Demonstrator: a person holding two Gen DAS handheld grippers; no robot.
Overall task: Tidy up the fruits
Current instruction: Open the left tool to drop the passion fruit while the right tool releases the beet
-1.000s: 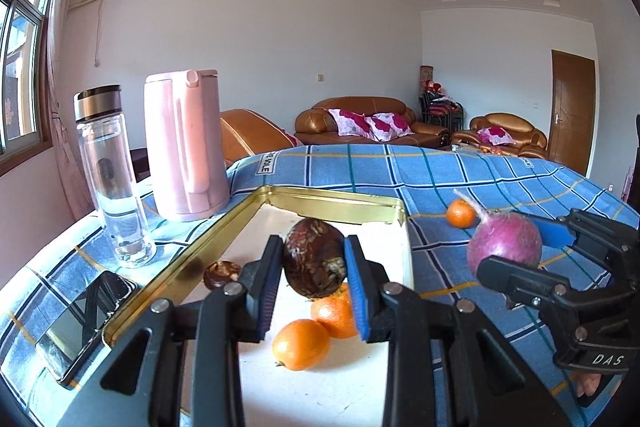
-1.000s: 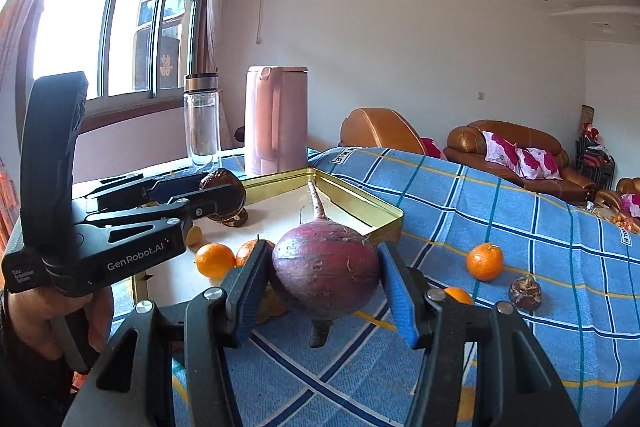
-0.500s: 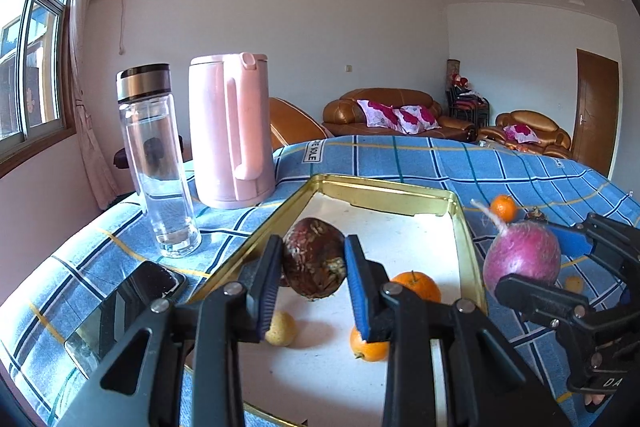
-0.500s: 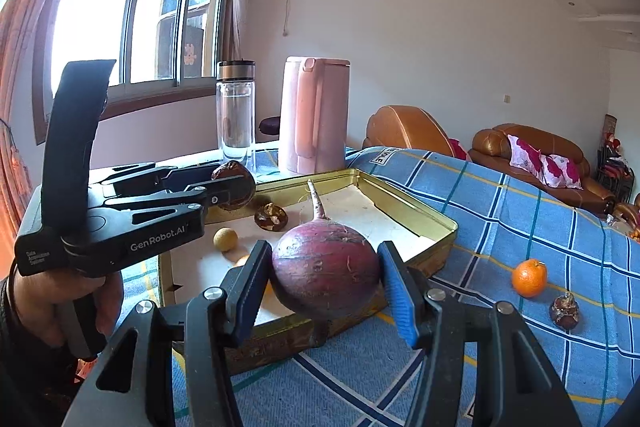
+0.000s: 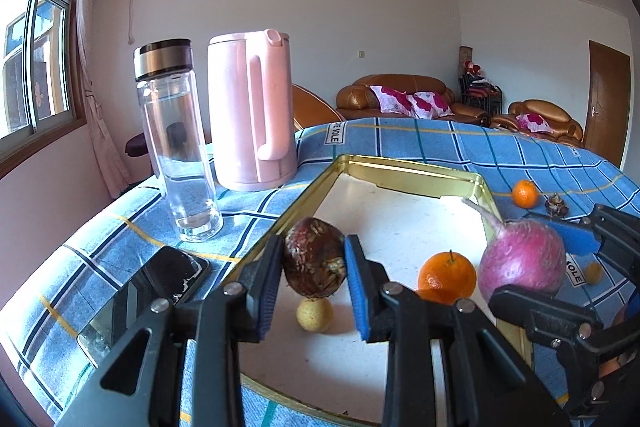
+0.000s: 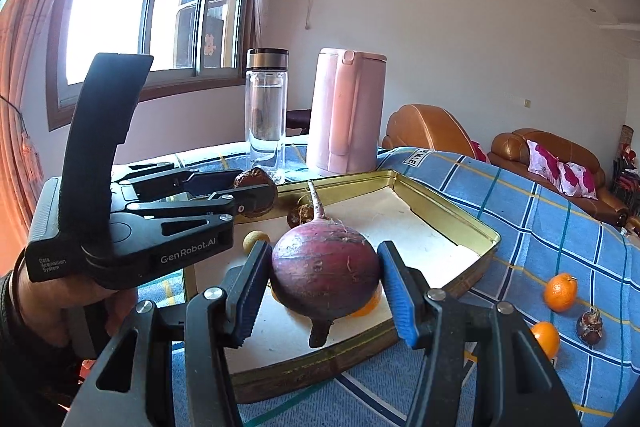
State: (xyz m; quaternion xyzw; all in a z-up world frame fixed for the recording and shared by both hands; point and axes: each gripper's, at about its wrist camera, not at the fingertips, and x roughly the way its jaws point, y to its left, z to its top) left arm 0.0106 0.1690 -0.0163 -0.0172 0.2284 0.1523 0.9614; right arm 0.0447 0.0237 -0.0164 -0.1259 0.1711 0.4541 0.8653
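Observation:
My left gripper (image 5: pixel 314 263) is shut on a dark brown wrinkled fruit (image 5: pixel 315 261) and holds it above the near left part of the gold tray (image 5: pixel 404 165). My right gripper (image 6: pixel 324 277) is shut on a round purple radish (image 6: pixel 325 269) with a thin root, hanging over the tray's near right edge (image 6: pixel 476 281). The radish (image 5: pixel 522 259) and right gripper also show at the right of the left wrist view. Inside the tray lie an orange (image 5: pixel 447 273), a small yellow fruit (image 5: pixel 315 314) and a brown fruit (image 6: pixel 301 215).
A pink kettle (image 5: pixel 252 111) and a glass bottle (image 5: pixel 178 139) stand left of the tray, with a black phone (image 5: pixel 144 297) nearer. On the blue checked cloth right of the tray lie two oranges (image 6: pixel 561 291), (image 6: pixel 545 339) and a dark brown fruit (image 6: pixel 589 326). A hand (image 6: pixel 60 307) holds the left gripper.
Both grippers have swung leftwards with their loads still held. The tray now sits further right in each view, and the kettle, bottle and phone look closer.

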